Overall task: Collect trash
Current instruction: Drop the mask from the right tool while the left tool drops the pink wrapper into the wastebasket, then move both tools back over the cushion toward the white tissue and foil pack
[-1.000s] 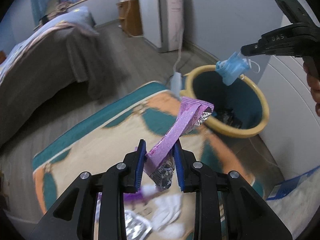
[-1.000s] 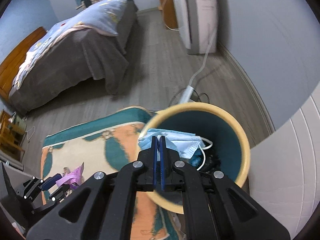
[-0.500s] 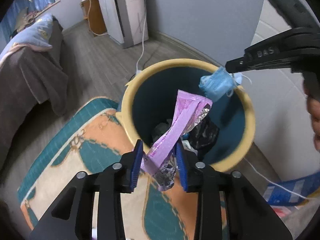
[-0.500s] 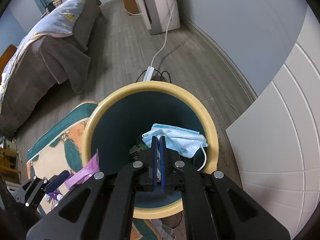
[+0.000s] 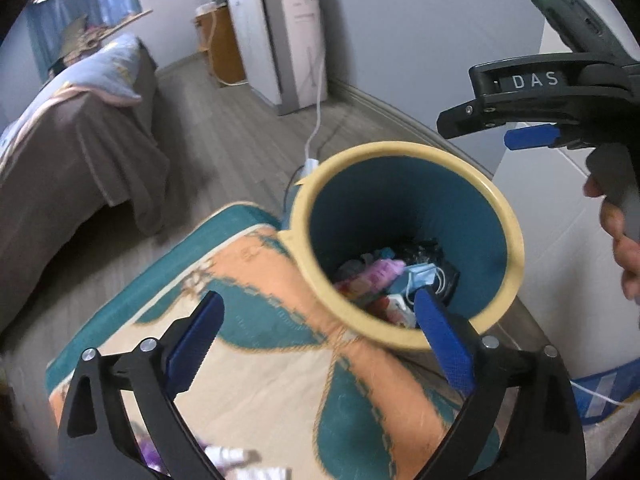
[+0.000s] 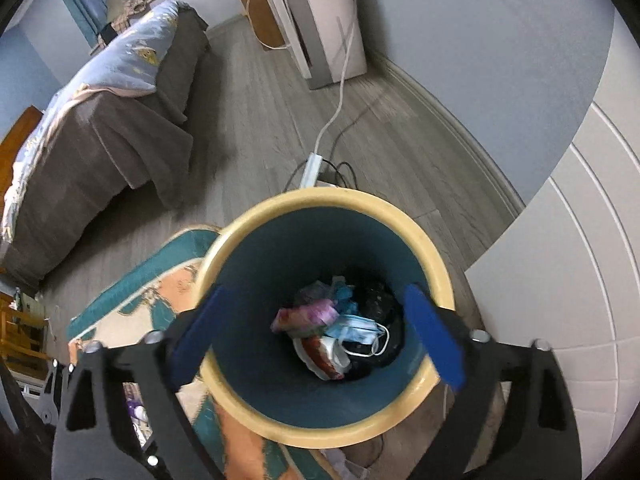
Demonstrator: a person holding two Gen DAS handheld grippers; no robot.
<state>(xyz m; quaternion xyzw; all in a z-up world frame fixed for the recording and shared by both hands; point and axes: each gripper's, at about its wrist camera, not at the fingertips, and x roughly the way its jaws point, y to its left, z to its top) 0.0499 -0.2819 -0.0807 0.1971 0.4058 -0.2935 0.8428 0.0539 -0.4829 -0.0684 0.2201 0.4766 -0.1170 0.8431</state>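
A round bin with a yellow rim [image 5: 400, 148] [image 6: 320, 196] and a teal inside stands on the floor beside a rug. At its bottom lie a purple wrapper [image 5: 380, 272] [image 6: 308, 316] and a blue face mask [image 5: 418, 276] [image 6: 354, 330] among other trash. My left gripper [image 5: 318, 298] hangs over the bin's near rim, its jaws opening wide with nothing between them. My right gripper [image 6: 315, 291] [image 5: 476, 134] is straight above the bin's mouth, jaws likewise opening and empty. A person's hand [image 5: 624, 240] holds the right gripper.
The bin's left side borders a teal, orange and cream rug [image 5: 260, 320], with litter [image 5: 232, 456] on its near end. A bed [image 5: 72, 140] stands to the left, a white appliance [image 5: 280, 40] at the back wall, a power strip [image 6: 312, 168] behind the bin, and a white panelled door [image 6: 580, 280] on the right.
Both grippers opened. The purple wrapper dropped from the left one and the blue mask from the right one, and both now lie in the bin. The left gripper shifted toward the bin's near rim.
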